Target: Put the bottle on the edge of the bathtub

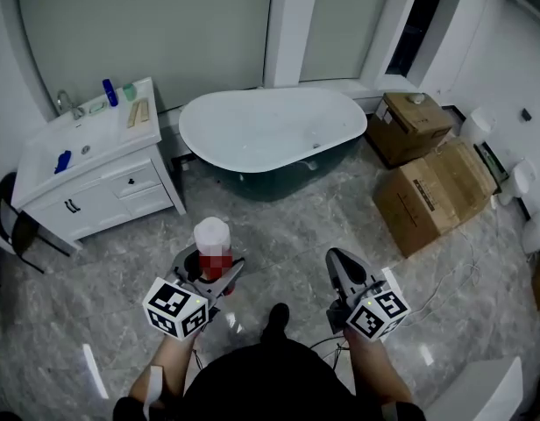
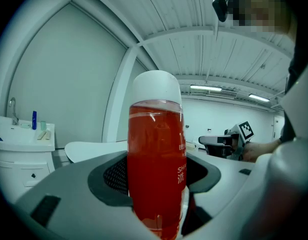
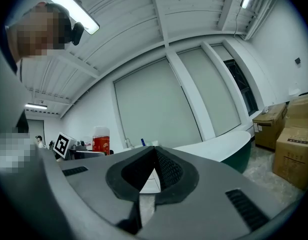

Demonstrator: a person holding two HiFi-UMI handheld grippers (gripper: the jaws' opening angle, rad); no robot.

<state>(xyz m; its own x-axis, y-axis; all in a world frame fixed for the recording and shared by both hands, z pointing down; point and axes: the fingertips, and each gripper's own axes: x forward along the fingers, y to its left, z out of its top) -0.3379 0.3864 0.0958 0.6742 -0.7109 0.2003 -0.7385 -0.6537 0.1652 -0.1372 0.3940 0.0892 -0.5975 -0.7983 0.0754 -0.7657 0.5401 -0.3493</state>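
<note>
Between left gripper [image 1: 210, 274] jaws: bottle [image 1: 212, 238], clamped upright; bathtub [image 1: 270, 130] edge straight ahead (right gripper [image 1: 337, 261] jaws together, empty).

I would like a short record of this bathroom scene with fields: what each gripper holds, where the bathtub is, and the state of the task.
held object: clear bottle of red liquid with a white cap, upright
left gripper: shut on the bottle
right gripper: shut, empty
target: white oval bathtub, ahead, apart from both grippers
task state: bottle not yet on the tub edge
</note>
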